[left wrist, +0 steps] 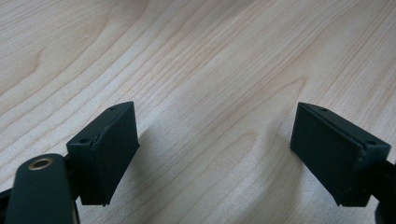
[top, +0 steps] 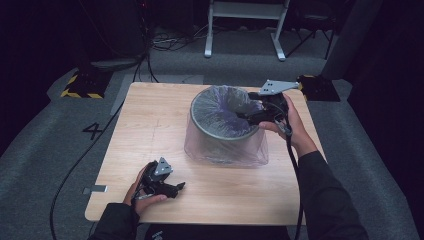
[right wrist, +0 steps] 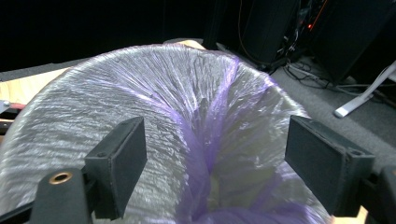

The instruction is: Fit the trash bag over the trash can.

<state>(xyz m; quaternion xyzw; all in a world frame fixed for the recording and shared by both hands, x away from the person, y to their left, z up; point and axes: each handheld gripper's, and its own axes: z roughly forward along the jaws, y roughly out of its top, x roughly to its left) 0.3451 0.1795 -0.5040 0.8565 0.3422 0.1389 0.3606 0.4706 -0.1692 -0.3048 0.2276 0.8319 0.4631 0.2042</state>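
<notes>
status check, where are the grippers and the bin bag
Left gripper open, low over bare table. Right gripper open at bin rim, holding nothing. Purple bag lines bin, skirt draped outside. Nothing in the way.

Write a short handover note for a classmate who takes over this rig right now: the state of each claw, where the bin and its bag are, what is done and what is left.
Left claw: open, nothing between its jaws, low over the wooden table near its front left edge.
Right claw: open, nothing gripped, poised at the right rim of the bin, jaws pointing into the purple bag.
Things: the bin stands upright near the table's middle; the bag lines its inside and is folded over the rim, its skirt hanging down the outside to the table.
Done: the bag appears to be fitted over the rim.
Left: probably to press the bunched liner down inside; neither claw grips it yet.
</notes>
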